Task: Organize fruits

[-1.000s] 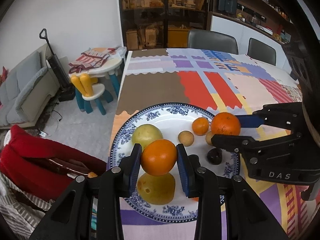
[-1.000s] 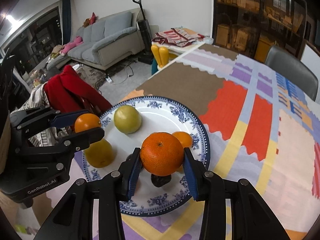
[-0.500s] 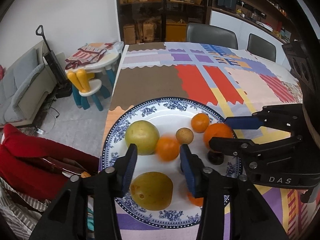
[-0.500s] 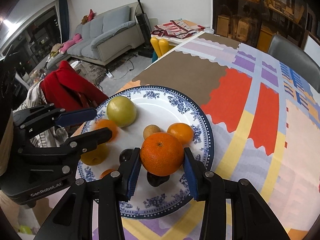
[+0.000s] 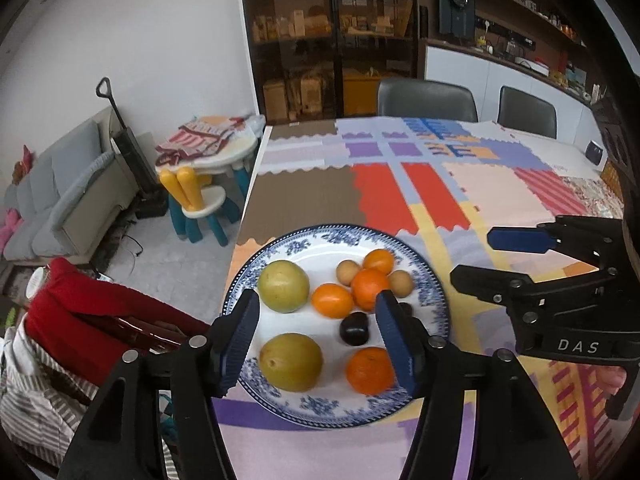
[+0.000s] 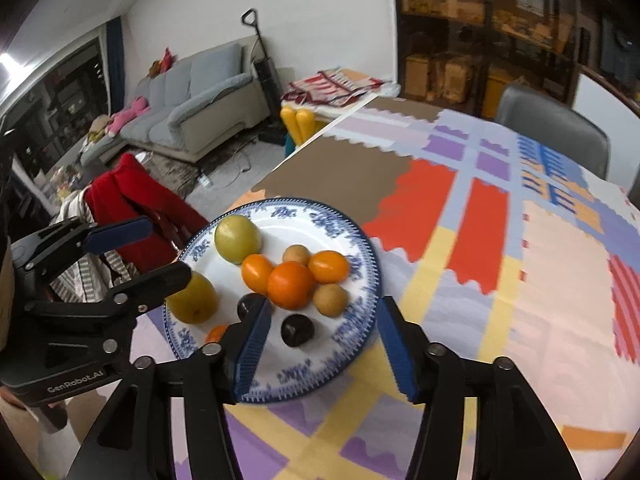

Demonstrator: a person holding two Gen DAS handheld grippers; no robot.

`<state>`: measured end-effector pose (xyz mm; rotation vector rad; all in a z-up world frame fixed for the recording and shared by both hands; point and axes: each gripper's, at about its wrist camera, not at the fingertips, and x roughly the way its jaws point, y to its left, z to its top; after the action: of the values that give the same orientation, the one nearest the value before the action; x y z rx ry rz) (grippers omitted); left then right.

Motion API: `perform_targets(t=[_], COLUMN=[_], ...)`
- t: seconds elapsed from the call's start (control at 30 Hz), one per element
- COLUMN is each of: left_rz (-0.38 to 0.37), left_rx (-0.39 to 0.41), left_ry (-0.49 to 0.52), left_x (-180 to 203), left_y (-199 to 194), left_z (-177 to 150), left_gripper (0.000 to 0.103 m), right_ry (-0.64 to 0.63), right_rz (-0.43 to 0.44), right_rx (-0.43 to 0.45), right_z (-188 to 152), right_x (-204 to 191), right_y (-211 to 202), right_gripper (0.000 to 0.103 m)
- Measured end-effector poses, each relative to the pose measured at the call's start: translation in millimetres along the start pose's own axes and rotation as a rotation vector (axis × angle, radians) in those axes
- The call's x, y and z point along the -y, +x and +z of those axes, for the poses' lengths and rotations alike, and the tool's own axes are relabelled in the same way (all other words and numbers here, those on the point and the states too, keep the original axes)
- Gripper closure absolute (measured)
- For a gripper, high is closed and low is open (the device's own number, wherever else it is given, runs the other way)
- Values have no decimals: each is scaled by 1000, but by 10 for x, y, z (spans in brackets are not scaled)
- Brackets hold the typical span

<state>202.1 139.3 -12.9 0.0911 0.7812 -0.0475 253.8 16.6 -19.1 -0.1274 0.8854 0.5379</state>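
white wall (image 5: 160,40) upper left, grey sofa (image 5: 60,192) at left edge, dark glass cabinet (image 5: 332,40) top centre, two grey chairs (image 5: 428,100) behind the patchwork-covered table (image 5: 500,200).

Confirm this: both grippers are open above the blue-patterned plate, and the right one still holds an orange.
Not quite. The right gripper holds nothing; the right wrist view shows its jaws open and empty, with the orange lying on the plate. The left gripper is open too.
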Motion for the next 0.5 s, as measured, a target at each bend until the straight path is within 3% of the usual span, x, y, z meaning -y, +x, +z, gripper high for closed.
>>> perform_targets(t=[0.13,0.3,0.5], left_rz=[28,58,48], left_rx=[49,128,182], left_ry=[-6,-30,-33], left_x=[138,296,520], left_y=[-237,-575,-884], left_z=[-20,-42,-144], left_gripper=[41,31,21], right_ry=[20,45,86], right_rz=[-49,-115,-183], right_rx=[54,121,183], right_z=[-112,-267,-497], right_x=[57,141,211], right_y=[-291,-670,-1094], right_gripper=[40,33,24])
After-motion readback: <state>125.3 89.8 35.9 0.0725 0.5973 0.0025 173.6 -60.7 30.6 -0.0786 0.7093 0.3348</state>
